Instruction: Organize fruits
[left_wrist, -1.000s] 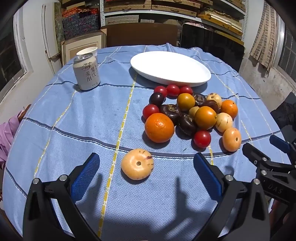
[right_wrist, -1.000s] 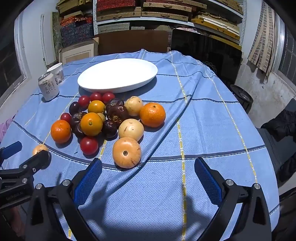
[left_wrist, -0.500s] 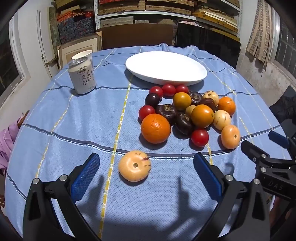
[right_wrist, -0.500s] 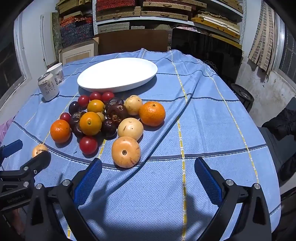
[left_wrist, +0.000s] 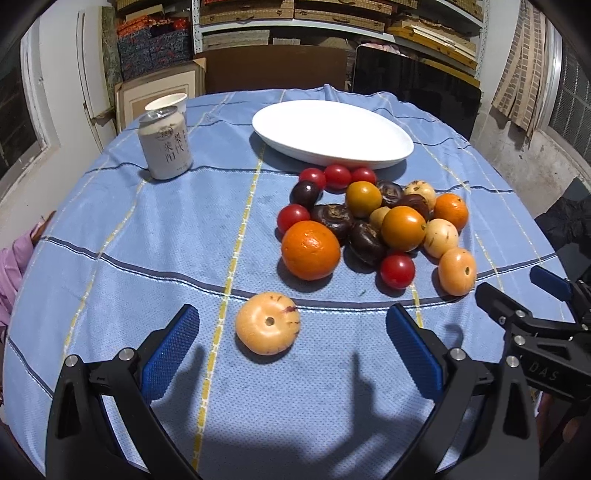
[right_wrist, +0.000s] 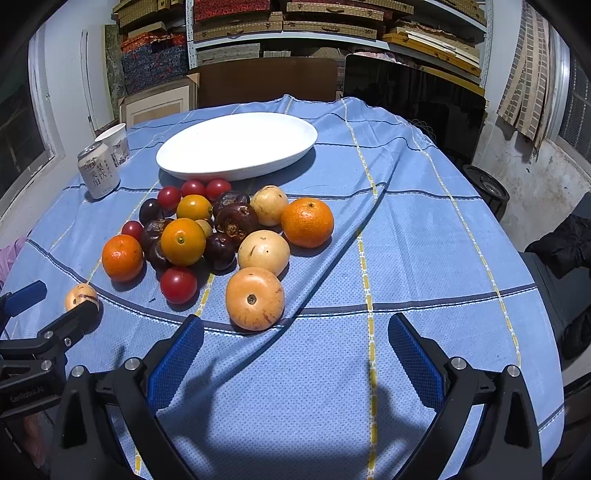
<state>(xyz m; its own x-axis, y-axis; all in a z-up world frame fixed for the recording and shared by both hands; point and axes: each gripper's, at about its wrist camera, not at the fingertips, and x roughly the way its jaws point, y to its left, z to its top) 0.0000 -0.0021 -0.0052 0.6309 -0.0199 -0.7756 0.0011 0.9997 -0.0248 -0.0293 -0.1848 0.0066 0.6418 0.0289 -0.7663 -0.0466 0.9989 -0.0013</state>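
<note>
A pile of fruit (left_wrist: 373, 221) (right_wrist: 221, 229) lies on the blue cloth in front of an empty white oval plate (left_wrist: 332, 133) (right_wrist: 236, 146): oranges, red tomatoes, dark purple fruits and pale yellow ones. One pale yellow fruit (left_wrist: 267, 326) (right_wrist: 79, 295) lies apart from the pile, just ahead of my left gripper (left_wrist: 291, 350), which is open with nothing between its blue pads. My right gripper (right_wrist: 295, 354) is open too, empty, just short of another yellow-orange fruit (right_wrist: 255, 298) at the pile's near edge. Each gripper shows at the edge of the other's view.
A drink can (left_wrist: 166, 146) (right_wrist: 98, 170) and a white paper cup (left_wrist: 166, 102) (right_wrist: 114, 142) stand at the back left of the table (right_wrist: 424, 229). A fold in the cloth (right_wrist: 332, 258) runs right of the pile. Shelves and boards stand behind the table.
Both grippers have drifted slightly; the lone yellow fruit sits a little lower and more to the left in the left wrist view. No fruit has moved on the cloth.
</note>
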